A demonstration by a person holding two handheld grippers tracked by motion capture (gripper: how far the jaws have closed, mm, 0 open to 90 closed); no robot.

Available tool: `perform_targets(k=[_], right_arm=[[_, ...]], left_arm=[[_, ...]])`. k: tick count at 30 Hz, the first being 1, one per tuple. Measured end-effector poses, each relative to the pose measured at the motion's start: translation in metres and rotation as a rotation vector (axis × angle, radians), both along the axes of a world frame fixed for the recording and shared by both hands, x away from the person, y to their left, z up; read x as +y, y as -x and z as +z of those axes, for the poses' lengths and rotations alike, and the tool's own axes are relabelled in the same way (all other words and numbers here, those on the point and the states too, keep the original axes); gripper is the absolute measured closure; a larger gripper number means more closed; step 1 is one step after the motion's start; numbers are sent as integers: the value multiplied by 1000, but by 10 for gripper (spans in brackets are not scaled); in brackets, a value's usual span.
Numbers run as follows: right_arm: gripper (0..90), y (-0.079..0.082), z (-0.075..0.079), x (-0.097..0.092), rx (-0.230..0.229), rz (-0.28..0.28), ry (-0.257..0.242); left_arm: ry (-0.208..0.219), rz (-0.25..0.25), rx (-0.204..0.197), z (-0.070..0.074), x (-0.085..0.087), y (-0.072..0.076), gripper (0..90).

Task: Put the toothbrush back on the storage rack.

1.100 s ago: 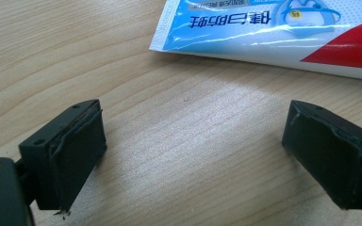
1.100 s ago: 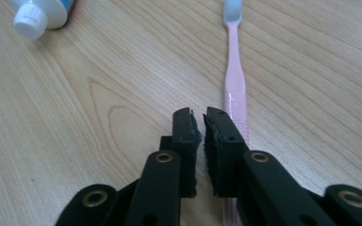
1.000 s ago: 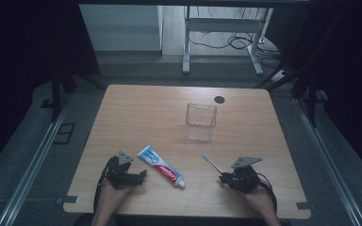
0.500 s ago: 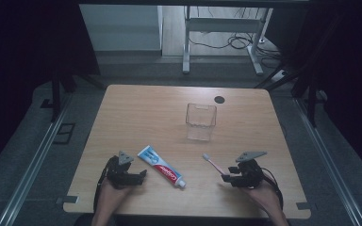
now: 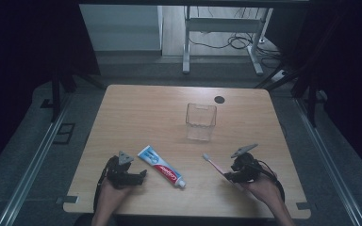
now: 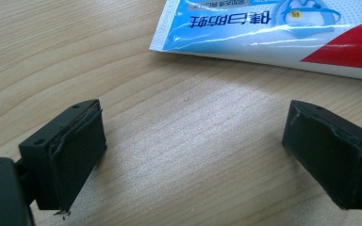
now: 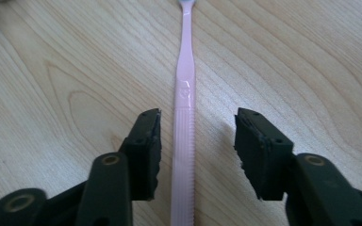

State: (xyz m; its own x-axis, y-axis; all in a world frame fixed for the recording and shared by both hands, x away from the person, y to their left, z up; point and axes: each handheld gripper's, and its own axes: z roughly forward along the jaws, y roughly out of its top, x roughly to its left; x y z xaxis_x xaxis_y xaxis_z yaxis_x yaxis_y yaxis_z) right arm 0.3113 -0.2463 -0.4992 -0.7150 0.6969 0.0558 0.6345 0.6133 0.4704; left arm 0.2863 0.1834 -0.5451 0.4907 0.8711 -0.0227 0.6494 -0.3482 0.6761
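At a wooden counter [image 5: 136,117], a person's right gripper [image 5: 235,173] straddles the ribbed handle of a pink toothbrush [image 7: 185,117], its jaws apart on either side and not yet closed on it. The toothbrush [image 5: 217,167] lies flat near the counter's front edge, its bristled head pointing away from the person toward a clear plastic cup [image 5: 201,121] that stands upright and empty near the middle of the counter, well apart from the brush.

To the left, a toothpaste tube [image 5: 161,166] in blue, white and red lies diagonally on the wood, cap end toward the front. The left gripper [image 5: 139,176] rests just beside the tube's flat end, jaws wide open with nothing between them; in the left gripper view the tube [image 6: 273,28] sits a little beyond the jaws, untouched.

By the look of it the work has barely begun: nothing is lifted and nothing is in the cup. The grasp on the toothbrush appears to be the step in hand; closing on the handle, raising it and carrying it over to the cup would all remain, as would any handling of the toothpaste.
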Motion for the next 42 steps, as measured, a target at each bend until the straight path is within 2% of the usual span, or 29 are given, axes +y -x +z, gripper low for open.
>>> perform_targets(k=[14, 21, 27, 33, 35, 42], right_arm=[[680, -19, 1, 29, 95, 80, 167], [728, -28, -1, 40, 138, 84, 226], [766, -35, -1, 46, 161, 91, 251], [781, -41, -1, 48, 191, 94, 250], [782, -41, 0, 48, 198, 89, 242], [784, -40, 1, 41, 165, 80, 186]], left_arm=[[4, 4, 1, 0, 0, 0, 65], [4, 5, 3, 0, 0, 0, 64], [4, 5, 3, 0, 0, 0, 64], [4, 5, 3, 0, 0, 0, 64], [4, 5, 3, 0, 0, 0, 64], [4, 5, 3, 0, 0, 0, 64]])
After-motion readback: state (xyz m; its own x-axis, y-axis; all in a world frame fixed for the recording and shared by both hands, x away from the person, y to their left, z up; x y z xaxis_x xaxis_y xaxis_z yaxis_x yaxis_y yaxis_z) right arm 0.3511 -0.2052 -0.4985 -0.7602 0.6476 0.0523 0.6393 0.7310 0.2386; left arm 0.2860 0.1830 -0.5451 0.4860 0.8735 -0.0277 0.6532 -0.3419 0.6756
